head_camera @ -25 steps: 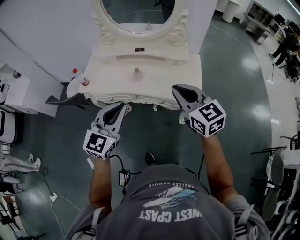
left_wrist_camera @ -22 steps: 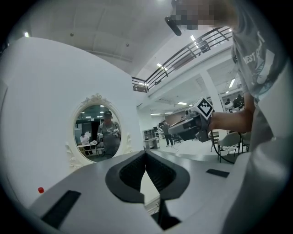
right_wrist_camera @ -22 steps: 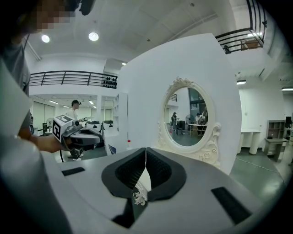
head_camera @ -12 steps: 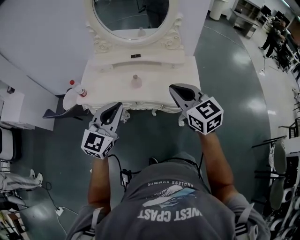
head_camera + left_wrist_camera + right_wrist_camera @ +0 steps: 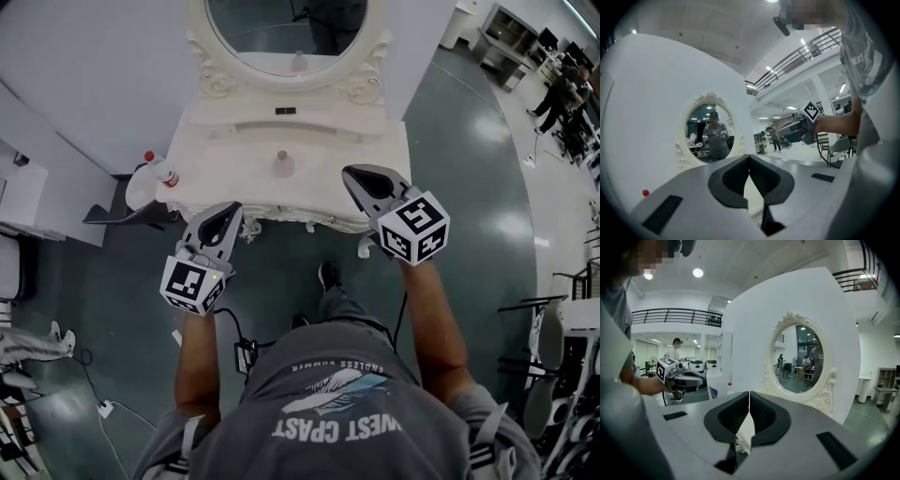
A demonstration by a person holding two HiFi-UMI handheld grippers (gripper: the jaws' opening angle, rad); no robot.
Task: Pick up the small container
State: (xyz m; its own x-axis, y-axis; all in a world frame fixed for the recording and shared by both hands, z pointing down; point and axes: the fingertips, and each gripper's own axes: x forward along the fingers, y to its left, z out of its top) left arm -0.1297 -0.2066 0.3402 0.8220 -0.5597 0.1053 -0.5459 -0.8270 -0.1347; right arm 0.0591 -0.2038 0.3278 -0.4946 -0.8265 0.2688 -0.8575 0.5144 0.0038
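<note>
Standing on vanity: small container, pale, knob-capped | left tool, right tool: pressed together, empty

My left gripper and right gripper are pale grey, their fingers are lined with ribbed black, and both are patterned at the back with black squares on white. The desk is creamy white with carved scrollwork along its edge, like the mirror frame; the small container is a pale, pinkish off-white and the bottle has a red cap. The floor is a dark, glossy grey-green, the wall plain white, and my shirt grey with white print.
</note>
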